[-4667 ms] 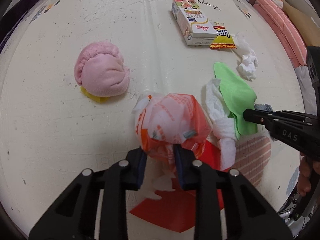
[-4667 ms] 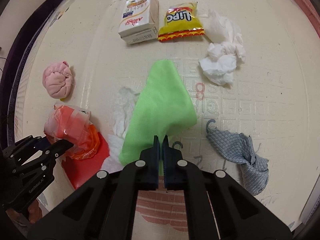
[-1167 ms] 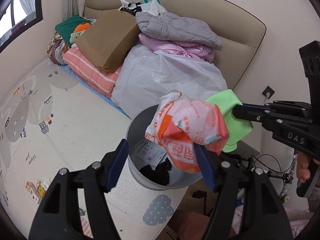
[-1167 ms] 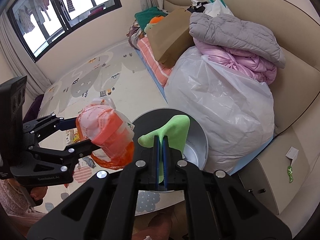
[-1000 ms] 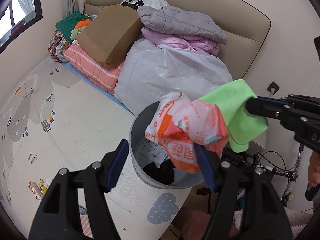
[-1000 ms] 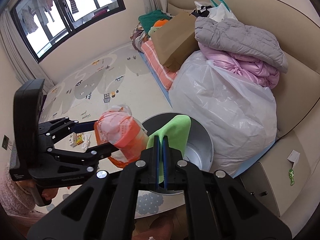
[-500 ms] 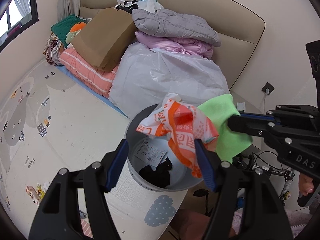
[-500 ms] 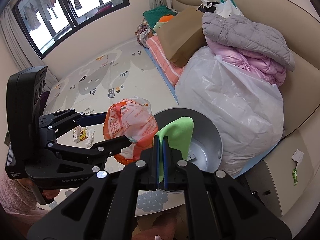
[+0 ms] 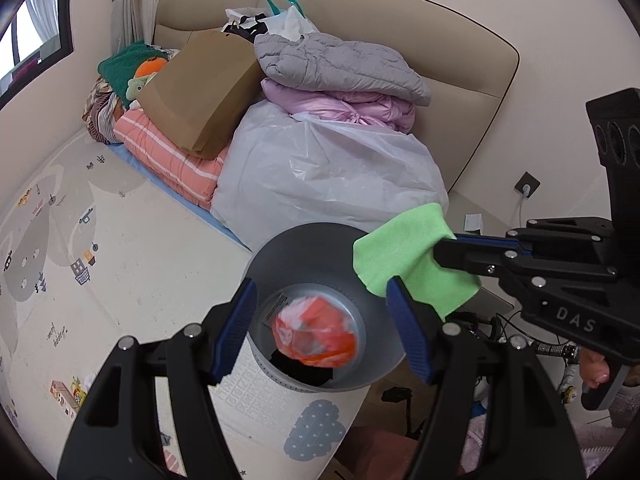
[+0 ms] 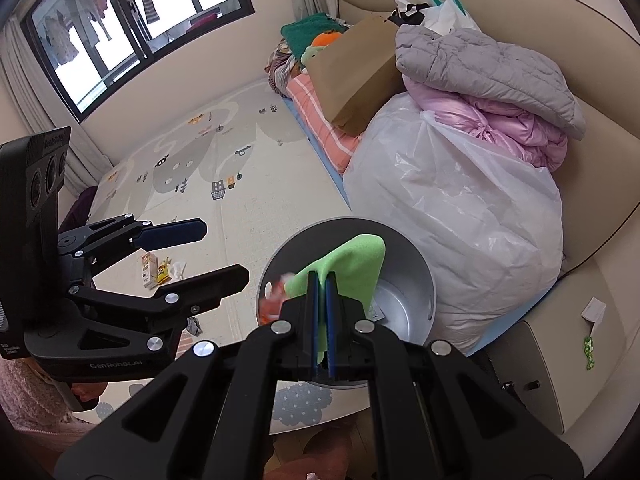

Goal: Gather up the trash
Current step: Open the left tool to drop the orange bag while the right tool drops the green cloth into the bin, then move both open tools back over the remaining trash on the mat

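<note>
My left gripper (image 9: 320, 330) hangs open over the grey waste bin (image 9: 312, 240), with nothing between its blue pads. A blurred orange and white plastic bag (image 9: 314, 338) lies down inside the bin on dark contents. My right gripper (image 10: 320, 280) is shut on a green cloth (image 10: 352, 260), which hangs over the bin's (image 10: 408, 288) mouth. The left wrist view shows that green cloth (image 9: 412, 264) at the bin's right rim, pinched by the right gripper (image 9: 444, 252). In the right wrist view the left gripper (image 10: 222, 250) stands open to the left of the bin, beside a sliver of the orange bag (image 10: 272, 304).
A big white plastic sack (image 9: 328, 176) crowds the bin's far side, with grey and pink jackets (image 9: 340, 68) piled on it. A brown paper bag (image 9: 200, 92) and striped bedding (image 9: 168, 148) lie further left. A carton and snack packet (image 10: 154, 270) remain on the play mat.
The orange bag has slipped out from between the left gripper's jaws and dropped into the bin. The right gripper still holds the green cloth over the bin.
</note>
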The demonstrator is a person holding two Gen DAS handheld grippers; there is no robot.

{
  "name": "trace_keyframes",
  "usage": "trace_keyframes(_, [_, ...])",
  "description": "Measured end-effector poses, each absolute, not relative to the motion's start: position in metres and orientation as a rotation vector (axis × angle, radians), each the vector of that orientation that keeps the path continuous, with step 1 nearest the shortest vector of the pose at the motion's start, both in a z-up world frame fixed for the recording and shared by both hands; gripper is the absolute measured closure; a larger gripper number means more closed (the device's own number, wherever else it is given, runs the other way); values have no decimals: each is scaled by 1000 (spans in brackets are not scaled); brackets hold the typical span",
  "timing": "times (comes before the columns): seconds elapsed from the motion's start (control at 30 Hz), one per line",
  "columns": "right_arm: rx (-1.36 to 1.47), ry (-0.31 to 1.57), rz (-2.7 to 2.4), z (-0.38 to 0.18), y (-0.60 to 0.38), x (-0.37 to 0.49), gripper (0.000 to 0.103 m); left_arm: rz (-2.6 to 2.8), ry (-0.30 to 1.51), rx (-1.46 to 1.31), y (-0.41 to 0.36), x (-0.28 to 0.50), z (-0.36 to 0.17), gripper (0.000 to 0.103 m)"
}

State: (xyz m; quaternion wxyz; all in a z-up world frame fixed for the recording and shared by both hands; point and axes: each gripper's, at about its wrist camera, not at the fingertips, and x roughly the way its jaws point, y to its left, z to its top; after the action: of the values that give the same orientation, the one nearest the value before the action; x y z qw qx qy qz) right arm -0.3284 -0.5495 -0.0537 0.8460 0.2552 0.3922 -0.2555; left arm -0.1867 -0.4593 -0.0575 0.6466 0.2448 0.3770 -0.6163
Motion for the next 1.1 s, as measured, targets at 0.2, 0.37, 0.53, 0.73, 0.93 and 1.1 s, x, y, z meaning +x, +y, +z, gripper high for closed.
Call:
trace_keyframes(0.2, [546, 822, -541, -54, -551, -332, 99, -1399, 859, 559, -459, -187, -58, 36])
trace_keyframes(0.37, [552, 813, -551, -54, -551, -335, 70, -1394, 858, 554, -455, -187, -58, 36])
trace_keyframes(0.53, [545, 808, -550, -52, -552, -334, 67, -1377, 857, 546, -449, -183, -59, 36])
trace_keyframes(0.73, [522, 834, -524, -54, -548, -320, 67, -1332, 872, 512, -435, -170, -61, 36])
trace_keyframes(0.93, [470, 885, -450, -59, -533, -283, 67, -1235, 909, 453, -402, -138, -70, 36])
trace_keyframes(1.1, [400, 932, -343, -63, -504, -231, 67, -1110, 944, 385, -357, -101, -78, 36])
